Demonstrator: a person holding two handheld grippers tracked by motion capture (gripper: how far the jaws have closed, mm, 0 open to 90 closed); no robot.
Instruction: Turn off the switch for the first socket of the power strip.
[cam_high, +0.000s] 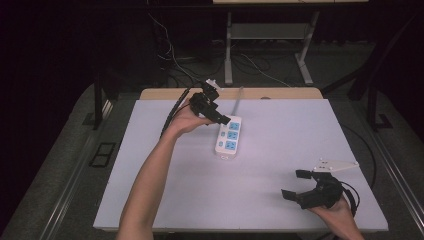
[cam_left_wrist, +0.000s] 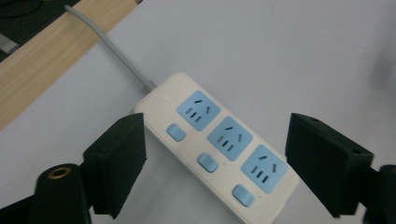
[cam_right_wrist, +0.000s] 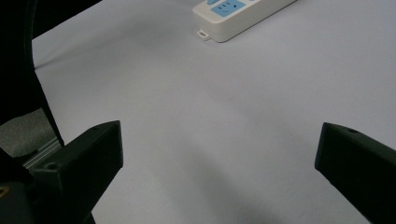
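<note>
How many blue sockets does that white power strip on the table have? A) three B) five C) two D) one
A: the left gripper view looks straight down on the power strip and shows three blue sockets in a row, each with a small blue switch beside it.

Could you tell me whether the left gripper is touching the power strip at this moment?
Apart. In the left gripper view, the left gripper stands open with the power strip between and beyond its jaws, and bare table shows between each jaw and the strip's sides.
</note>
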